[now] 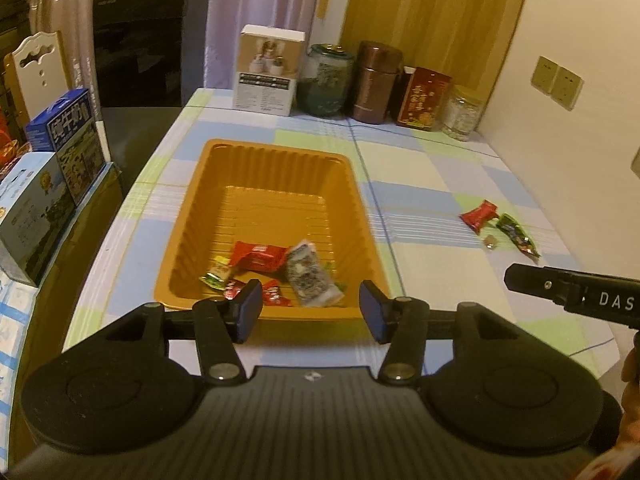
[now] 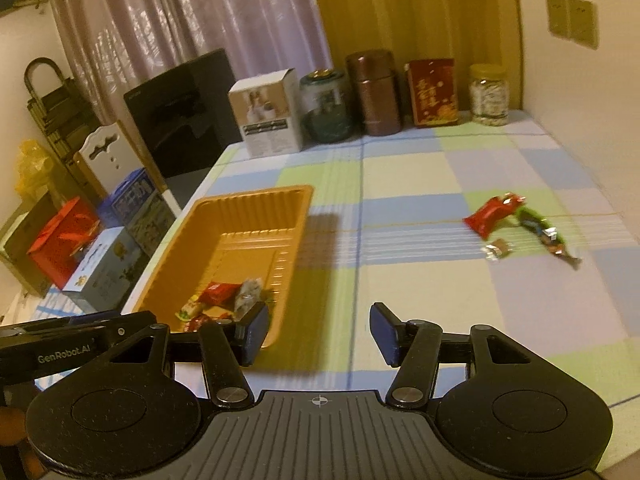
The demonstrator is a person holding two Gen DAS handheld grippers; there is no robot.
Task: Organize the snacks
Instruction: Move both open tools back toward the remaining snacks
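the right gripper (image 2: pixel 318 332) stands with jaws apart and empty, as does the left gripper (image 1: pixel 311 307) over the orange tray (image 1: pixel 208 184). three loose snacks (image 2: pixel 516 224) lie ahead and to the right, well apart from the tray, nearer the right hand.
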